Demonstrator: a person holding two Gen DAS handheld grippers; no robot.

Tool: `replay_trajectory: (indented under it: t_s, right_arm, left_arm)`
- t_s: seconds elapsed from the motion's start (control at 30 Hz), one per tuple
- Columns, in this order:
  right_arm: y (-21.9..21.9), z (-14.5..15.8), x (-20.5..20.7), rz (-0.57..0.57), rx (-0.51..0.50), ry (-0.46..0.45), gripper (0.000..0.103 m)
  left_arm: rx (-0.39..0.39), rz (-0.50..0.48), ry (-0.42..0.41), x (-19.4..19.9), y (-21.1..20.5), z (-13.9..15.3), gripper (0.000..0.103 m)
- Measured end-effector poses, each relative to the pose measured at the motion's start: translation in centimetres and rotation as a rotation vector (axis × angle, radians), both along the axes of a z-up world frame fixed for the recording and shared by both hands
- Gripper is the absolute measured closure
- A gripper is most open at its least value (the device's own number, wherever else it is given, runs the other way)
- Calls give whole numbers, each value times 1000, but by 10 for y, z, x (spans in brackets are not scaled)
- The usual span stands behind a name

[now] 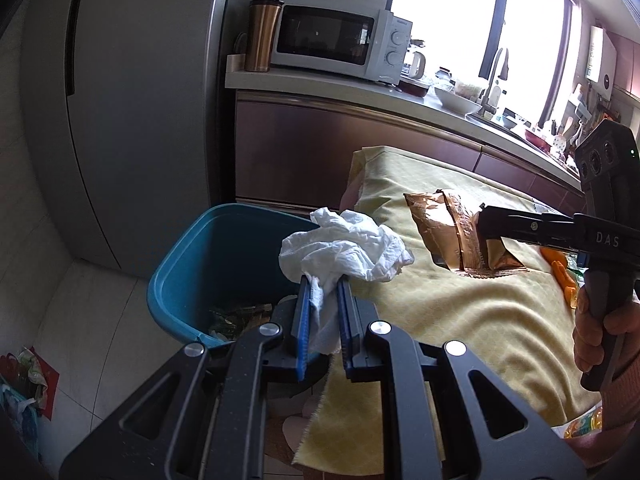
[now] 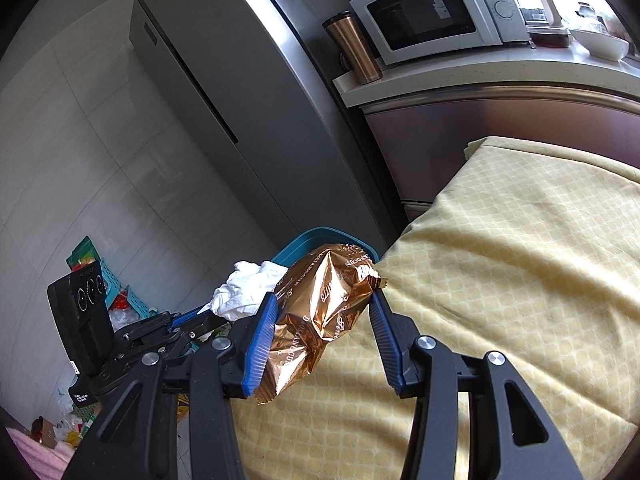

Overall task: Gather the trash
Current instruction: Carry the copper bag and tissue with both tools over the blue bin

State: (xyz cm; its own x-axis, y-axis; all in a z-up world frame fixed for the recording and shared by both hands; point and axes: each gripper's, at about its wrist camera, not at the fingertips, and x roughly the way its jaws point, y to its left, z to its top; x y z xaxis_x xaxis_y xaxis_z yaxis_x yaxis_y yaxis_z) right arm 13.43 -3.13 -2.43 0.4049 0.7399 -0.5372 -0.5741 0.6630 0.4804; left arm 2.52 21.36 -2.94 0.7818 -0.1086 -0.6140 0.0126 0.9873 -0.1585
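Left gripper [image 1: 324, 284]: jaws clamped on crumpled white tissue [image 1: 348, 246], apparently above blue bin [image 1: 176, 280] rim. Right gripper [image 2: 324, 320]: jaws half-spread, gripping copper foil wrapper [image 2: 320, 312], beside bin, over yellow-clothed tabletop [image 2: 520, 280]

Each camera sits close behind its own fingers, tilted down, facing the kitchen counter. Both views share the blue bin [image 1: 192, 264], yellow cloth [image 2: 520, 280] and microwave [image 1: 340, 40]

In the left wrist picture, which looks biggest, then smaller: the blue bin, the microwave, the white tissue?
1. blue bin
2. microwave and white tissue look about alike; the tissue is nearer the camera, so I won't rank them.
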Motion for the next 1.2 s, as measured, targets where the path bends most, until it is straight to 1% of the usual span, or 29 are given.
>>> replay_trajectory:
  t_s: [0.43,0.87,1.2]
  right_arm:
    - [24,-2,4,33,-29,5,58]
    - [46,-5,10,56,-64,8,58]
    - [74,-11,16,72,-109,9,58]
  left_arm:
    - [-7,44,15,6,8,-6,90]
    - [7,75,27,13,14,-13,90]
    - [8,108,45,21,23,-20,90]
